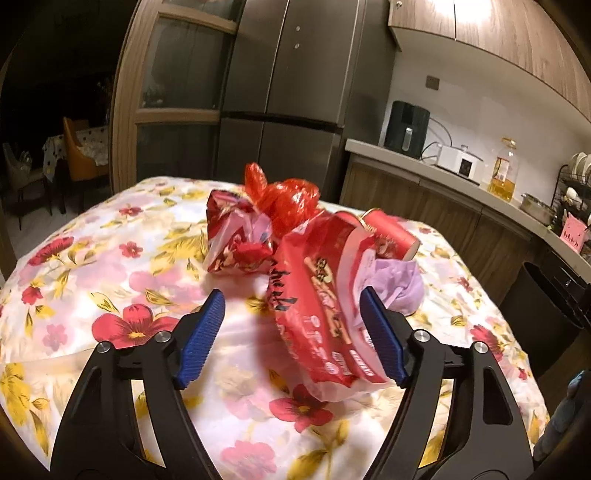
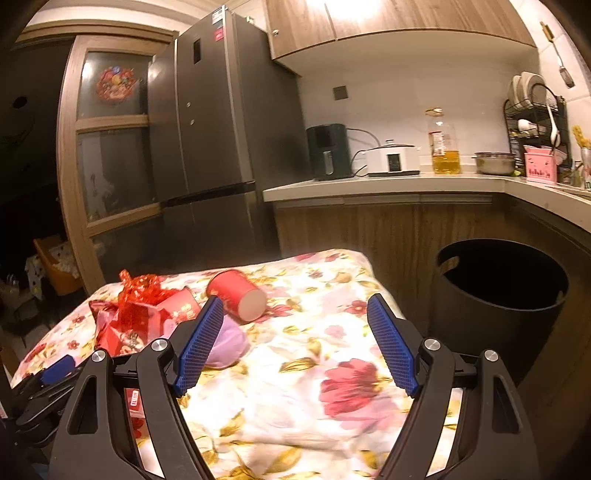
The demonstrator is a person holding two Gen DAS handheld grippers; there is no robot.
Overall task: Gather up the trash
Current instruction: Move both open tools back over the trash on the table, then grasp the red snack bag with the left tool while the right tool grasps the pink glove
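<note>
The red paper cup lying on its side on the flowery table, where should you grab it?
Grip the red paper cup across its round side wall, coming down from above. It lies tipped over, pale bottom toward the right hand-held gripper, so the curved sides are free. That is my guess.

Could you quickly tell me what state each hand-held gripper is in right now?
Left hand-held gripper: open around the red snack bag, not clamped.
Right hand-held gripper: open, holding nothing.

A dim kitchen under warm light. A tall dark fridge [image 2: 214, 122] stands beside a wood-framed glass door [image 2: 110, 140]. Wooden cabinets [image 2: 388, 22] hang over a pale counter [image 2: 388, 184] along a white wall [image 2: 388, 99]. A floral cloth [image 2: 314, 350] covers the table.
</note>
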